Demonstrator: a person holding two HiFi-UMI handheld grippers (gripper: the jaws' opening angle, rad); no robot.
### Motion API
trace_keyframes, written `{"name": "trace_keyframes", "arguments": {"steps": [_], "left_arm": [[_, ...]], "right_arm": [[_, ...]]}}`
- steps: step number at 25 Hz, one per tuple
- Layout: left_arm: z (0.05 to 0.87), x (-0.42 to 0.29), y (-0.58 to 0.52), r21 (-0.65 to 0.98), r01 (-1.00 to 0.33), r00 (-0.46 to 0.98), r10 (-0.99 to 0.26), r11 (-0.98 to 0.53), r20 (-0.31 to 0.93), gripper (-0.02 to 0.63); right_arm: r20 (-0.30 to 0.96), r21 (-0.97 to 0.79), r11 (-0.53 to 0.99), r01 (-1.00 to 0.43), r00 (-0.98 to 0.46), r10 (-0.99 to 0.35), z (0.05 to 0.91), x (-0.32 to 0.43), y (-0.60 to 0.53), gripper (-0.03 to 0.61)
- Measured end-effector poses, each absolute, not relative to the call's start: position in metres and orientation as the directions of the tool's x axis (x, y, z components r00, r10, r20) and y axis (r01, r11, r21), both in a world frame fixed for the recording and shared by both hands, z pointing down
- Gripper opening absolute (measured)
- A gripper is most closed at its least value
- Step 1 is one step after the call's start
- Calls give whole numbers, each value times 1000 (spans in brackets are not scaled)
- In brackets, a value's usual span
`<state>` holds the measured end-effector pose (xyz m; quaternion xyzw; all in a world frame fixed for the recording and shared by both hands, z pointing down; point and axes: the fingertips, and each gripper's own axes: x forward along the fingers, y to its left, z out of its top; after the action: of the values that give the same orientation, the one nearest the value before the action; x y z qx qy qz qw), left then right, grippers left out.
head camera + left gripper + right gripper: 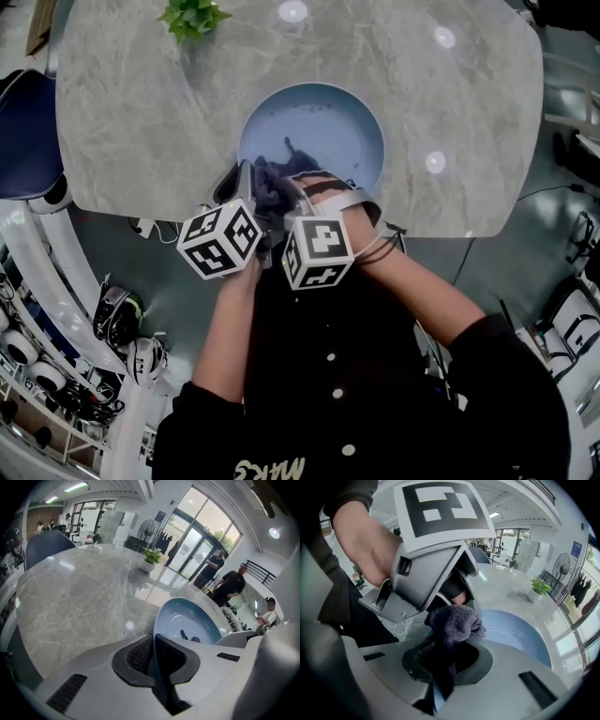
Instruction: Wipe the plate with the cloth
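Clamping rim of blue plate (pixel 187 620) at near edge of table (pixel 84 597) with left gripper (pixel 153 644); pinching dark cloth (pixel 454 623) with right gripper (pixel 440 660); can't quite read shirt print (pixel 267 468).

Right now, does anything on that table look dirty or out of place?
Yes: the blue plate has dark smears on its inside, so it looks dirty. It lies at the near edge of the table, its rim clamped in the left gripper. The right gripper holds a dark cloth.

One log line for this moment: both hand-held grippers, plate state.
left hand-held gripper: shut on plate rim | right hand-held gripper: shut on cloth | plate: dark marks inside, near marble table edge
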<state>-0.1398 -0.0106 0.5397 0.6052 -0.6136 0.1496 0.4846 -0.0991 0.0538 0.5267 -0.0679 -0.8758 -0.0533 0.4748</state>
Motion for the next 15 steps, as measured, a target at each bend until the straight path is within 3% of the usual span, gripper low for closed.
{"name": "trace_keyframes", "arguments": {"steps": [15], "left_arm": [[538, -140, -10, 392, -892, 195, -592, 224, 782, 28]], "right_arm": [[879, 6, 967, 254, -463, 116, 531, -60, 70, 32]]}}
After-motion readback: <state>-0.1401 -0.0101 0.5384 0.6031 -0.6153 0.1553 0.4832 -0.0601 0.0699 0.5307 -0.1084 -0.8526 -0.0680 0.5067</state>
